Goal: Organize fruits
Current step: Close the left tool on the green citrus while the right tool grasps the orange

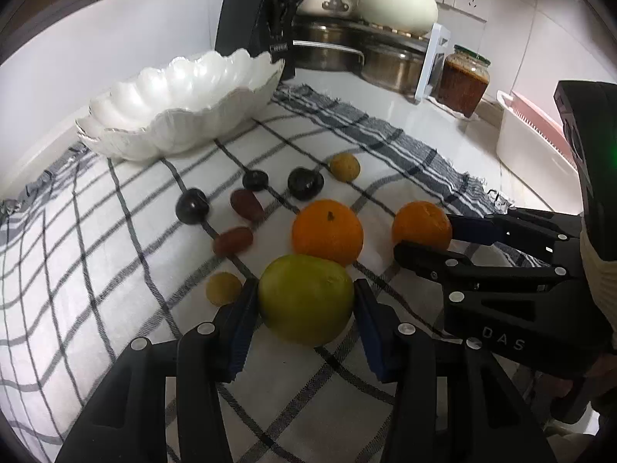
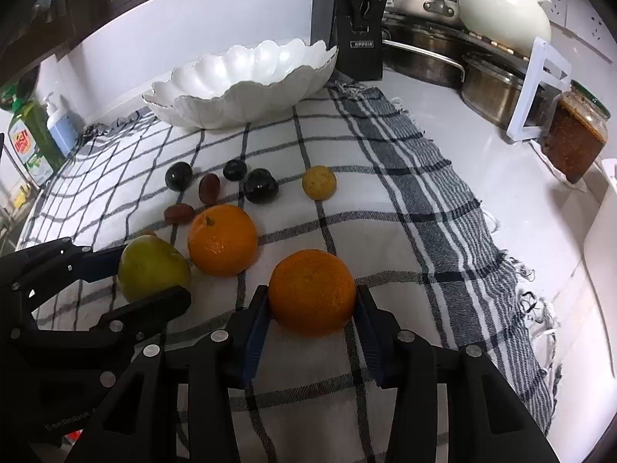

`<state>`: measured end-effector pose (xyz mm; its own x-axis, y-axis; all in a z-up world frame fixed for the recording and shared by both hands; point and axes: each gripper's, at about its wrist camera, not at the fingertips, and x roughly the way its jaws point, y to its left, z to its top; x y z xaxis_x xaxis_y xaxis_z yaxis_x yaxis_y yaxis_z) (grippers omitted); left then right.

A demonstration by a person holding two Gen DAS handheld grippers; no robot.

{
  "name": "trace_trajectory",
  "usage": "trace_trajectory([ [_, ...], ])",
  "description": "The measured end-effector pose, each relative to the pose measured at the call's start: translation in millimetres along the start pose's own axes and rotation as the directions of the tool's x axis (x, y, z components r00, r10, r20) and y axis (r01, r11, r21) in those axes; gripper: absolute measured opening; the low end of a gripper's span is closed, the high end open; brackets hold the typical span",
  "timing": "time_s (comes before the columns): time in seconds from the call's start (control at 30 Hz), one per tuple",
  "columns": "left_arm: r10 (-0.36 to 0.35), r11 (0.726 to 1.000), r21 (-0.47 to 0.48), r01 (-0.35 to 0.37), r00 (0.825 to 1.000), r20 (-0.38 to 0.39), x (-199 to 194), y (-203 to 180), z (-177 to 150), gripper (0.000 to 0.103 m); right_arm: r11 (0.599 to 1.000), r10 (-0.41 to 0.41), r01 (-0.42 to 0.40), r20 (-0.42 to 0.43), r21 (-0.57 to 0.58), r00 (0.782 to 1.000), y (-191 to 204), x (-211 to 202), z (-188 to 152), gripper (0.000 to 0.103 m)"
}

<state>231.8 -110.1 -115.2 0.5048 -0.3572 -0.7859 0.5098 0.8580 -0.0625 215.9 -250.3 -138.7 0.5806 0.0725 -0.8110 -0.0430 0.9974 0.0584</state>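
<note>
Both tools were brought in at once; the left gripper (image 1: pixel 306 308) was set astride the round green apple-like fruit (image 1: pixel 305 299), its blue-padded fingers (image 1: pixel 243 328) pressed against the fruit's two flanks, so it was judged to be clamped on it rather than merely framing it; the fruit was resting on the black-and-white checked cloth (image 1: pixel 115 270), not yet lifted. The right gripper (image 2: pixel 311 308) was closed likewise on the nearer orange citrus fruit (image 2: pixel 311 292), pads touching both sides, the fruit low on the cloth; a side grip was presumably chosen because round fruit rolls unless it is held across its widest part.

A second orange citrus fruit with a dark stem (image 2: pixel 222 240) was left free between the two held pieces, just beside the green one. Farther back, three small dark plums (image 2: pixel 260 185) and two reddish-brown oval dates (image 2: pixel 209 189) were seen scattered near one another; a small yellow-brown round fruit (image 2: pixel 319 182) lay apart to the right, and another (image 1: pixel 223 288) just left of the left gripper.

The scalloped white ceramic bowl (image 2: pixel 239 112) stood at the far edge of the cloth, nothing visible inside it; it was judged the likely destination, well apart from both grasps; a lift and carry over the small fruits would be called for, with a slip from the smooth green skin reckoned the main risk.
</note>
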Motion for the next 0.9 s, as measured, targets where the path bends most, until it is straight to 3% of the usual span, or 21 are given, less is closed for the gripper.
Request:
trace_trajectory([
  [0.37, 0.021, 0.998, -0.06, -0.015, 0.994, 0.105, -32.5, 19.5, 21.4, 0.048, 1.0, -0.006, 0.007, 0.105, -0.005, 0.994, 11.7, -36.3, 19.1, 0.044],
  [0.63, 0.046, 0.996, -0.081, -0.03, 0.978, 0.203, -57.7, 43.3, 46.1, 0.048, 1.0, 0.013, -0.011, 0.218, -0.012, 0.976, 26.9, -53.5, 48.2, 0.044],
  [0.9, 0.111, 0.992, -0.093, -0.089, 0.958, 0.264, -69.4, 74.4, 78.2, 0.048, 1.0, 0.007, -0.001, 0.304, -0.02, 0.953, 40.4, -54.6, 92.3, 0.044],
])
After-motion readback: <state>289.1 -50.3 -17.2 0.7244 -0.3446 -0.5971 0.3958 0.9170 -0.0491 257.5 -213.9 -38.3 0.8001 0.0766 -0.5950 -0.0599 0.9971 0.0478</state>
